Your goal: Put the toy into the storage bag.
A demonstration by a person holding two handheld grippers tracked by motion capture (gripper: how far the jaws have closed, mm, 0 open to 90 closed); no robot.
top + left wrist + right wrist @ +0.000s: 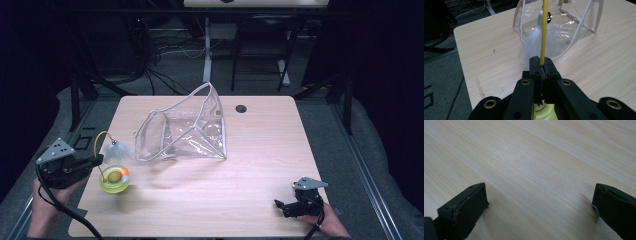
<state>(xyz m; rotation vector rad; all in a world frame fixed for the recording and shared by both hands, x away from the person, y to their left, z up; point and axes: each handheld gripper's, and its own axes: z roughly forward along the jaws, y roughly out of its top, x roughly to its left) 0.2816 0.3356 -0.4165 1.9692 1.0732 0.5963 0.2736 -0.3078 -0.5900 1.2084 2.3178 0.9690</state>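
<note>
A pale wooden table (210,200) with rounded corners and a fine lengthwise grain fills the middle of the high view; a small dark round hole (241,108) sits near its far edge. Beyond the table lie a grey carpeted floor, a tangle of dark cables (165,47), the white leg of another desk (207,50) and the dark frame of a chair (260,45); black curtains close off both sides of the room.

At the near left corner the left gripper (92,161) has its jaws pressed together on a thin yellow wand (544,32), the stem of a cat teaser toy. In the left gripper view the wand rises straight out from between the closed black jaws, with a white feather tuft (537,42) hanging from a silver cap beside it. The toy's yellow-green round base (114,180), holding an orange and white ball, sits on the table just beside the gripper, near the left edge.

A clear plastic pouch (185,132) with white piping stands open in the middle of the far half of the table, well apart from the toy's base.

The right gripper (286,207) rests at the near right corner, its jaws spread wide over bare wood, nothing between them.
</note>
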